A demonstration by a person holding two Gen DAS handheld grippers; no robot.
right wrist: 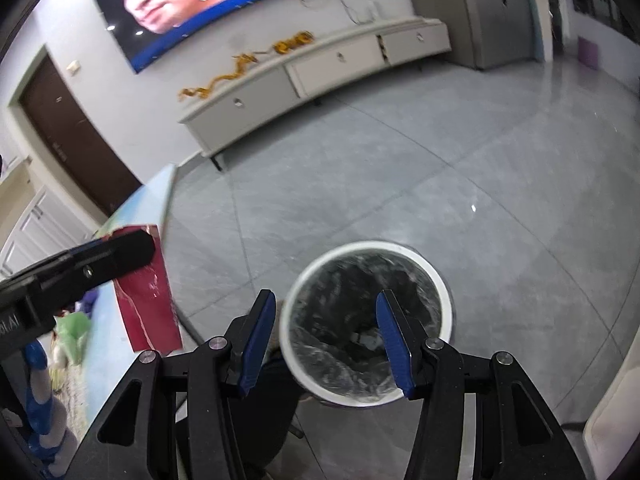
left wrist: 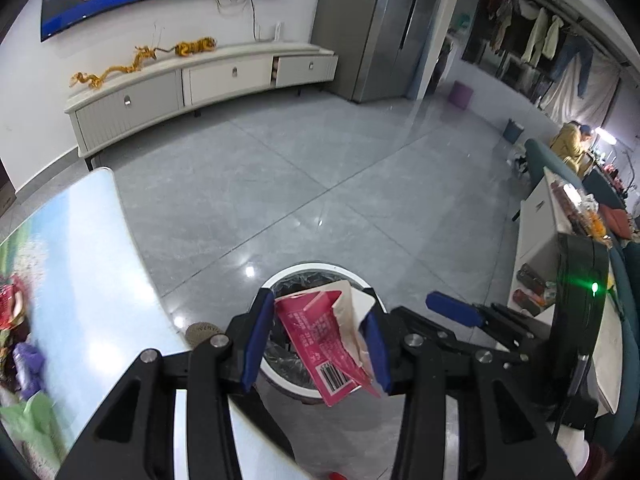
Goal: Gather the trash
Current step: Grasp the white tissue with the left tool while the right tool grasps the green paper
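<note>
A flattened pink-red carton (left wrist: 332,344) with a barcode sits between the blue pads of my left gripper (left wrist: 318,308), which is shut on it. Right under it stands a white round bin (left wrist: 320,268) lined with a dark bag. In the right wrist view the same bin (right wrist: 360,246) lies below my right gripper (right wrist: 326,298), whose jaws are open with nothing between them. At the left of that view the carton (right wrist: 148,304) hangs over the table edge, beside the bin, from a black finger (right wrist: 128,250) of the left gripper. A blue pad (left wrist: 452,308) of the right gripper shows to the right of the carton.
A glossy table (left wrist: 100,260) on the left carries a green wrapper (left wrist: 36,424), a purple item (left wrist: 26,364) and other litter. A white side table (left wrist: 540,232) stands right of the bin. Across the grey tiled floor (left wrist: 320,160) are a TV cabinet (left wrist: 180,88) and a person in yellow (left wrist: 568,144).
</note>
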